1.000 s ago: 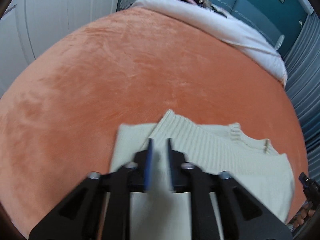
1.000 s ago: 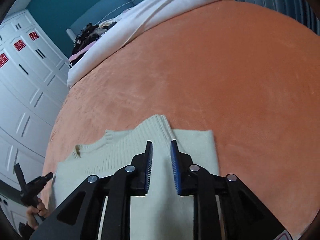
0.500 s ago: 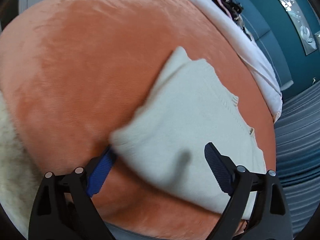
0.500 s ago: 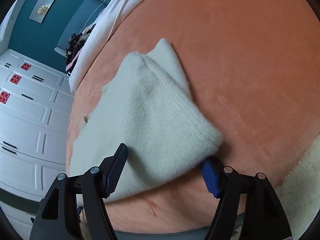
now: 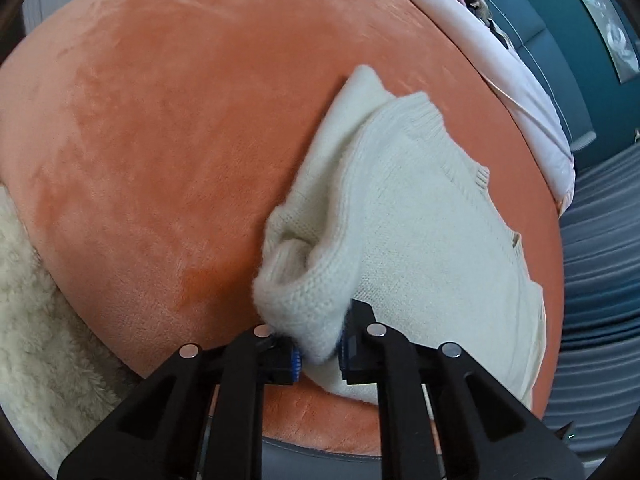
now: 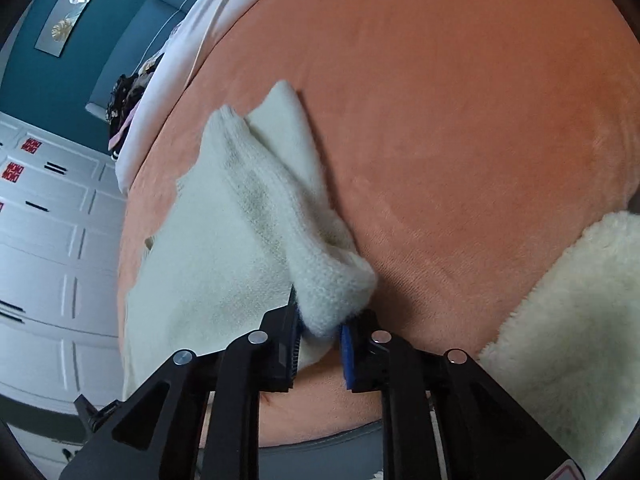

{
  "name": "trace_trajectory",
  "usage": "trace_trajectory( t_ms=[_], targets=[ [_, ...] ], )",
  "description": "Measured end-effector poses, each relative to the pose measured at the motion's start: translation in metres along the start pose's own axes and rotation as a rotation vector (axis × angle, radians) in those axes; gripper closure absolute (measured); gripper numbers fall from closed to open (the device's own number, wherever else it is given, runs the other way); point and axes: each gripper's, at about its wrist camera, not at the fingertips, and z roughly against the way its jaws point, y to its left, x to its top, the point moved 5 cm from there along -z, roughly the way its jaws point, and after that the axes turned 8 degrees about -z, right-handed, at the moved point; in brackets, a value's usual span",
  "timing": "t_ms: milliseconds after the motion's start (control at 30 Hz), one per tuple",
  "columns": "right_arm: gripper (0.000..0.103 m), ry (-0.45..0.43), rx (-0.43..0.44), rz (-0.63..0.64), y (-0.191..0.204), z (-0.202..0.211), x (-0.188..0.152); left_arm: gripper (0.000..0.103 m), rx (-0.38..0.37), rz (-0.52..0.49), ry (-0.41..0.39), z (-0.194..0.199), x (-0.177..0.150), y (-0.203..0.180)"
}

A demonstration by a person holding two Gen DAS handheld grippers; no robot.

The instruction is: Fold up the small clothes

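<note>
A cream knitted sweater (image 5: 420,216) lies partly folded on the orange blanket (image 5: 168,128), near the bed's front edge. My left gripper (image 5: 318,354) is closing, and its blue pads pinch the bunched near left corner of the knit. In the right wrist view the same sweater (image 6: 224,240) stretches away to the left, and my right gripper (image 6: 320,344) is closing on its bunched near right corner, pads pressing the fabric. Both corners are gathered into thick lumps between the jaws.
A fluffy cream throw (image 5: 36,320) (image 6: 568,320) lies at the near edge of the bed on both sides. A white duvet (image 5: 500,52) with dark clothes piled on it lies at the far end. White wardrobe doors (image 6: 48,240) stand to the left.
Both grippers came down and rolled to the sweater's near edge, stood wide around its two corners half a second ago, and have now closed on them, bunching the knit.
</note>
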Motion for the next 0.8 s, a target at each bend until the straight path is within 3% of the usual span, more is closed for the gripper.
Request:
trace_trajectory(
  t_ms=[133,200,267,333,400,533,567,667,800],
  targets=[
    [0.082,-0.128,-0.044,0.235,0.064,0.031,-0.006,0.09,0.022,-0.028,0.006,0.001,0.004,-0.005],
    [0.081,-0.16,-0.051,0.393,0.11,0.031,-0.021,0.088,0.016,-0.004,0.0,-0.002,0.002,-0.002],
    [0.078,-0.167,-0.012,0.487,0.147,0.021,-0.032,0.088,0.017,0.0,-0.005,-0.002,0.0,-0.002],
    [0.08,-0.208,-0.045,0.557,0.165,0.012,-0.032,0.087,0.023,-0.014,-0.003,-0.002,-0.001,-0.001],
    [0.084,-0.255,-0.116,0.545,0.166,0.008,-0.022,0.085,0.015,-0.009,0.005,-0.001,-0.002,0.001],
    [0.082,-0.265,-0.246,0.389,0.105,0.026,0.002,0.08,-0.009,0.008,0.007,-0.004,-0.001,0.008],
    [0.078,-0.275,-0.244,0.356,0.095,0.034,0.005,0.079,-0.012,0.006,0.004,-0.005,-0.002,0.008],
    [0.077,-0.228,-0.11,0.358,0.094,0.051,-0.007,0.079,-0.009,0.002,-0.008,-0.005,-0.003,0.007],
    [0.078,-0.084,0.039,0.584,0.161,0.023,-0.056,0.079,-0.019,0.02,-0.007,-0.005,-0.003,0.007]
  ],
)
